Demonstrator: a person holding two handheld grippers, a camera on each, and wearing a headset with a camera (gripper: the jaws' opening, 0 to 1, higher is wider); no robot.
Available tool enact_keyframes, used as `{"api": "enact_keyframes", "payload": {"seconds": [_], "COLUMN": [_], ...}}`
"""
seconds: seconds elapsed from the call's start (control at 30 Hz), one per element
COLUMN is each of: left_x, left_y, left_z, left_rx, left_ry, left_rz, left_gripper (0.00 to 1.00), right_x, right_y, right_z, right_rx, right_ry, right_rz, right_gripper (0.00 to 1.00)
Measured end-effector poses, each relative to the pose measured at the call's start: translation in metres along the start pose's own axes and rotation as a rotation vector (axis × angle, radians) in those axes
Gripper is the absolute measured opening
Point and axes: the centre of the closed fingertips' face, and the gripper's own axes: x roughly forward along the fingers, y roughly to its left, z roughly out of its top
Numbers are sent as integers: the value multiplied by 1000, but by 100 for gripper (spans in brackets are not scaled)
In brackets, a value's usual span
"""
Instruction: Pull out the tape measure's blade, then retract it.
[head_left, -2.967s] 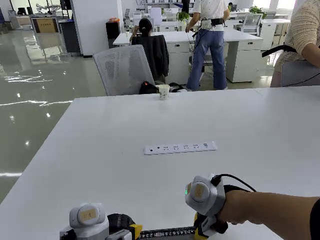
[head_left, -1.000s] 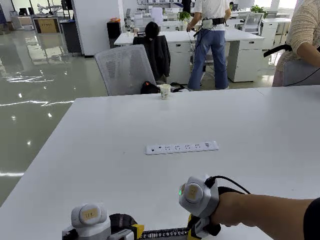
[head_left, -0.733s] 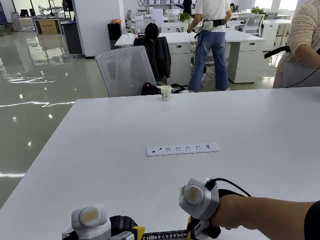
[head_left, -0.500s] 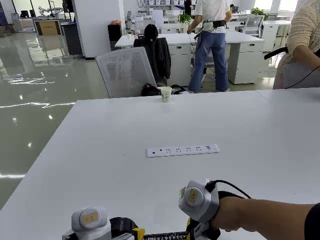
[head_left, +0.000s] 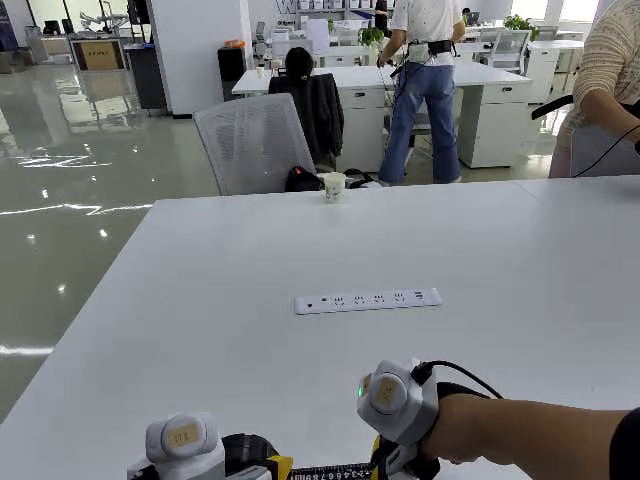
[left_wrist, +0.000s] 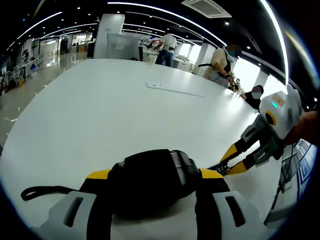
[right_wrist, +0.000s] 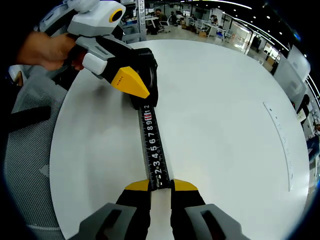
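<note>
The tape measure's black case lies on the white table, and my left gripper is shut on it with a yellow fingertip on each side. The blade runs out of the case over the table, showing about twelve centimetres of numbers. At the blade's end my right gripper is shut on its tip. In the head view the left gripper, the case, the blade and the right gripper sit along the near table edge. The right gripper also appears in the left gripper view.
A white power strip lies mid-table and a paper cup stands at the far edge. Behind it is a grey mesh chair. People stand and sit among desks further back, and one person is at the table's far right.
Over three seconds the right gripper has come a little left toward the case, leaving less blade exposed. In the last second hardly anything has moved.
</note>
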Motion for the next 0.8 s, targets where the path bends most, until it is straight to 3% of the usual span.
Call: {"api": "enact_keyframes", "payload": {"seconds": [0.8], "left_x": [0], "left_y": [2], "left_z": [0], "left_rx": [-7], "left_ry": [3], "left_rz": [-2], "left_gripper": [62], "right_x": [6], "right_y": [6], "right_z": [18], "right_rx": [-16], "right_ry": [-40], "right_rz": [6], "right_gripper": [12]}}
